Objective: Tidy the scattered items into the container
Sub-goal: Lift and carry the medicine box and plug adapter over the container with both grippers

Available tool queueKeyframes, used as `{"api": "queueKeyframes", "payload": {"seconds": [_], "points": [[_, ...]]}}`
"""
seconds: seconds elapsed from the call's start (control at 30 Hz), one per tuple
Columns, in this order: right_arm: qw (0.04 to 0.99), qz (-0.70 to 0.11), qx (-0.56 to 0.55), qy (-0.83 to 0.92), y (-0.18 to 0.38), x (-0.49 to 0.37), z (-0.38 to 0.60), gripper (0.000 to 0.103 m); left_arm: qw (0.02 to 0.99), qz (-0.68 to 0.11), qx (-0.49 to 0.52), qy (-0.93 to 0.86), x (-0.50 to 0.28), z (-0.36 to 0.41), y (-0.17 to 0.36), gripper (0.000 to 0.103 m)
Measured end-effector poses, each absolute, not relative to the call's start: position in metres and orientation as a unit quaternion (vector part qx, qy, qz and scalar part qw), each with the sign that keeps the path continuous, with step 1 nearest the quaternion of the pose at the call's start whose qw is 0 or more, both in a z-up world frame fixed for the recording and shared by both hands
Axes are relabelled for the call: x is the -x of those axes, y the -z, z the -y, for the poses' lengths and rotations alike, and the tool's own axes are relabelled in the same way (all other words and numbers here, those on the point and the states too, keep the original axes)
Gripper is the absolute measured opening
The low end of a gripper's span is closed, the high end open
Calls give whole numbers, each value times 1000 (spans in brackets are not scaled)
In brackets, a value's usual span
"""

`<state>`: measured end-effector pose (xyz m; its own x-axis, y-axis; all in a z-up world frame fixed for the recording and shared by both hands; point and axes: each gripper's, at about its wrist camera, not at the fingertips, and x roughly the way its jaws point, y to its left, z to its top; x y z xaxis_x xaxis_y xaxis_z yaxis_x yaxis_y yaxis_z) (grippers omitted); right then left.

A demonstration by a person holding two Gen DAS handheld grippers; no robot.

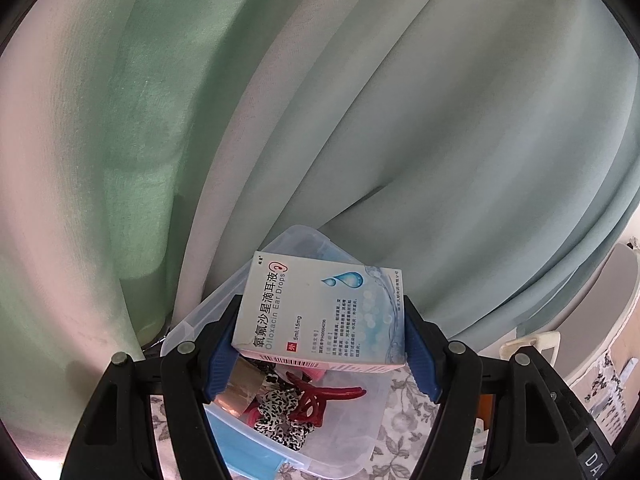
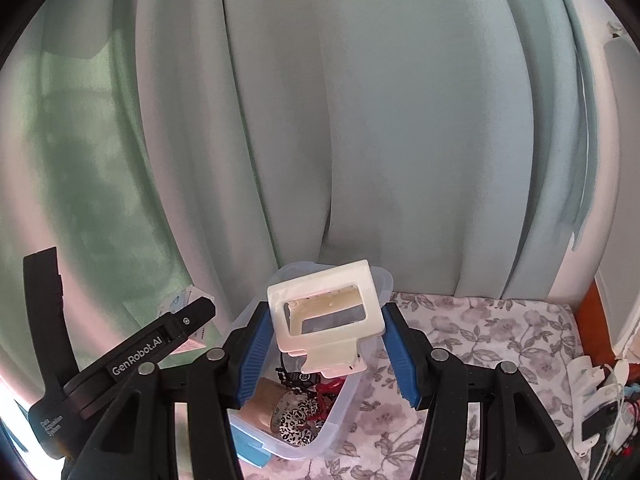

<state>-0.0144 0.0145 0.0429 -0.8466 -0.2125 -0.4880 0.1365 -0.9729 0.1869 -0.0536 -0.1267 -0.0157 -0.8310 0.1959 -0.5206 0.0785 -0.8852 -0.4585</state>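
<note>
blue pads: both claws carry ribbed blue pads on black fingers.
left claw (image 1: 322, 344): closed partway on a box of ear drops (image 1: 320, 312); one pad presses each short side of the box, and the box is held flat, printed face up.
box position: in the air, above the near part of the container (image 1: 344, 432), not touching it.
right claw (image 2: 326, 350): closed partway on a cream plastic frame (image 2: 326, 312); a pad touches each side of the frame, which has a rectangular window and is tilted.
frame position: in the air, above the container (image 2: 344, 396) as seen from the right wrist.
container: clear plastic tub with rounded corners, standing on a floral cloth (image 2: 480, 332) that covers the bench.
container contents: a roll of brown tape (image 1: 240, 384), a black and white spotted hair tie (image 1: 280, 416), a red hair clip (image 1: 320, 400), and something blue along the lower wall that cannot be identified.
left claw in right view: its black body (image 2: 132, 356) sits left of the right claw, with a corner of the box showing beyond it.
background: pale green curtain (image 2: 360, 120) hanging behind the bench.
far right edge: white plastic parts and cables (image 2: 600, 396) lying on the cloth, well apart from the container.
</note>
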Motion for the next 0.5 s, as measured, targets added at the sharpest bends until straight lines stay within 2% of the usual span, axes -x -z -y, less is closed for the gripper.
{"api": "queueKeyframes", "payload": {"seconds": [0.1, 0.17, 0.5], "points": [[96, 68, -266, 957, -41, 20, -8, 58, 30, 238, 291, -926, 61, 120, 14, 74], [100, 66, -268, 956, -39, 24, -3, 58, 27, 240, 293, -925, 38, 134, 1, 74], [114, 54, -281, 951, -35, 36, 19, 58, 19, 247, 305, -920, 37, 154, 4, 74]]}}
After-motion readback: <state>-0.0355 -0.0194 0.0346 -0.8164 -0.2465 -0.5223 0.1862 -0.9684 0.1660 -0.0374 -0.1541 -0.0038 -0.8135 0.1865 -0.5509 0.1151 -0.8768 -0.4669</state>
